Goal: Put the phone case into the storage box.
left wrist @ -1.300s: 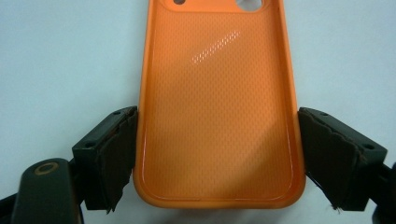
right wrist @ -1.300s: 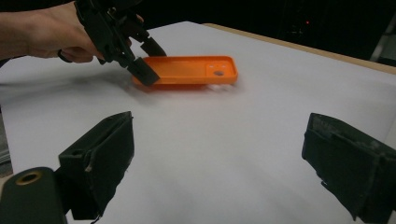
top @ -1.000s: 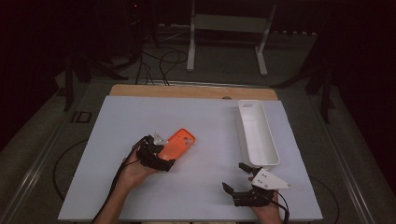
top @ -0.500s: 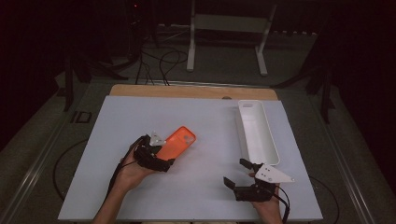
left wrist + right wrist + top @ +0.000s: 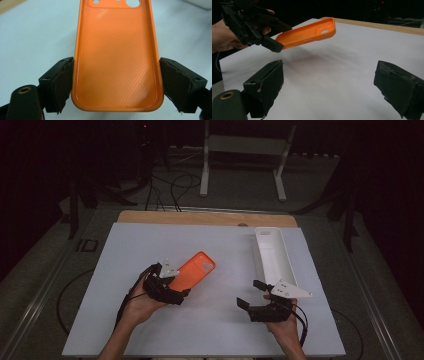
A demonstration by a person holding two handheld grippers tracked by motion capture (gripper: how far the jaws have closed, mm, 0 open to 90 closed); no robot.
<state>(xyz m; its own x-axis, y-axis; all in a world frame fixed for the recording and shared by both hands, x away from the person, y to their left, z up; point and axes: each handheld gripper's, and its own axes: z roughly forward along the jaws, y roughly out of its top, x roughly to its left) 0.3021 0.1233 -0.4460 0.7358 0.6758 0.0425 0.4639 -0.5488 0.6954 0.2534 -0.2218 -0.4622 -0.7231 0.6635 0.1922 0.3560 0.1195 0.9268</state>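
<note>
An orange phone case (image 5: 196, 269) hangs tilted above the white table, hollow side up, with its camera holes at the far end. My left gripper (image 5: 174, 281) is shut on its near end; in the left gripper view both pads (image 5: 62, 82) press the long sides of the case (image 5: 116, 50). My right gripper (image 5: 250, 294) hovers over the front right of the table, open with nothing between its fingers (image 5: 265, 85). The right gripper view looks across at the case (image 5: 309, 33), raised off the table in the other gripper (image 5: 265, 40).
A long white tray (image 5: 274, 255) lies at the right of the table, just beyond my right gripper. The white board (image 5: 220, 330) covers the table, with a wooden strip (image 5: 200, 217) along its far edge. Stands and cables sit on the dark floor behind.
The left gripper has lifted the orange case and carried it slightly towards the centre. The right gripper has risen and shifted left, away from the front edge.
</note>
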